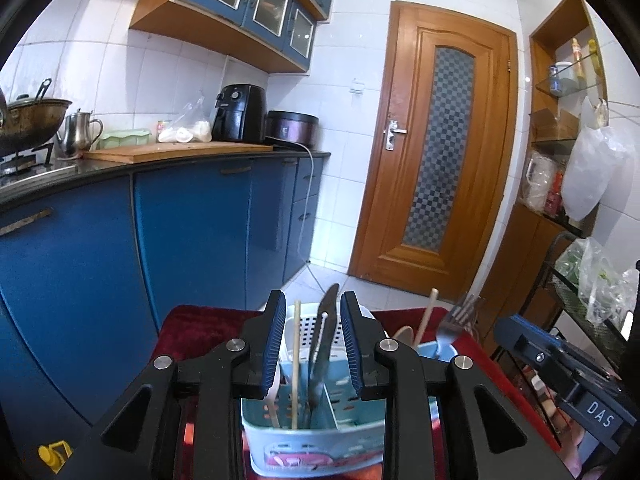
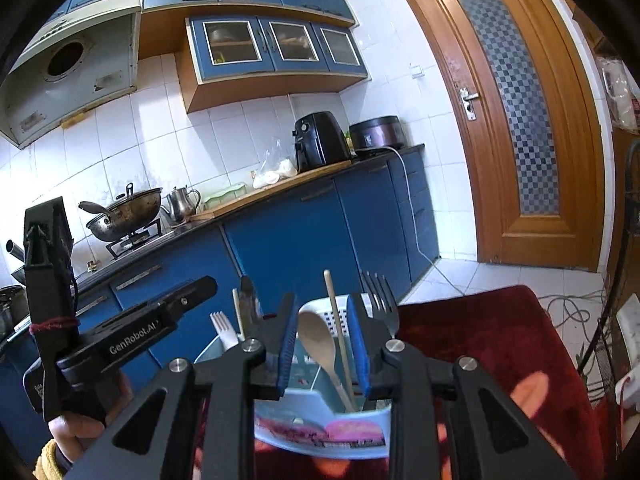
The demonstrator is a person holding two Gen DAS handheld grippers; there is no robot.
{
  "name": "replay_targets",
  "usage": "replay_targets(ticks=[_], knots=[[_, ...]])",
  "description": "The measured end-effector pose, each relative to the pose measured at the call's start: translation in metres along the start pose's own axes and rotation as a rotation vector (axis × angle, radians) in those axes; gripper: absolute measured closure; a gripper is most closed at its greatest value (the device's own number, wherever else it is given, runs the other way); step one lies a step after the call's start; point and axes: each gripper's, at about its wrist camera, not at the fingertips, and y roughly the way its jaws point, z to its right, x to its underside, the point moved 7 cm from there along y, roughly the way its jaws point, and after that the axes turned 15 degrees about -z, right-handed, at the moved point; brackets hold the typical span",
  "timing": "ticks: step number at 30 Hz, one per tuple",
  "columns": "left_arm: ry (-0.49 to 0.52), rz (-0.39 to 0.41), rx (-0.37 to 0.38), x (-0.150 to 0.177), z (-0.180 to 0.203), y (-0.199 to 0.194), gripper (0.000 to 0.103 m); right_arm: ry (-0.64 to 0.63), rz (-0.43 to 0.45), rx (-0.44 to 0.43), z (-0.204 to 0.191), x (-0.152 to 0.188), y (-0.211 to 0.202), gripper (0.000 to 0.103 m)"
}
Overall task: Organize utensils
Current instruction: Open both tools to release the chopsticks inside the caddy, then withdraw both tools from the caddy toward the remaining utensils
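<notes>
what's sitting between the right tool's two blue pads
In the right wrist view, the right tool frames a pale wooden spoon and a thin wooden chopstick, both standing in the light blue plastic utensil caddy; neither is gripped.

A wooden door with a checkered glass panel stands shut in the white-tiled wall. Blue cabinets run under a dark counter. On it sit a wok on the stove, a metal teapot just beside it, a long cutting board, a plastic bag, a black air fryer and a rice cooker with a white cord hanging to the floor. Glass-front wall cabinets hang above, next to a range hood. A red cloth lies in the foreground.
</notes>
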Motion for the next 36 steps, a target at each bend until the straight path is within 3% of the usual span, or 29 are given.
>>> replay_targets(ticks=[16, 28, 36], knots=[[-0.006, -0.089, 0.024, 0.041, 0.01, -0.024, 0.074, 0.024, -0.097, 0.028, -0.005, 0.041, -0.024, 0.075], [-0.016, -0.176, 0.027, 0.079, 0.009, -0.031, 0.074, 0.044, -0.253, 0.082, 0.002, 0.084, -0.026, 0.075], [-0.051, -0.274, 0.049, 0.11, 0.004, -0.026, 0.074, 0.072, -0.365, 0.101, 0.012, 0.118, -0.02, 0.075]])
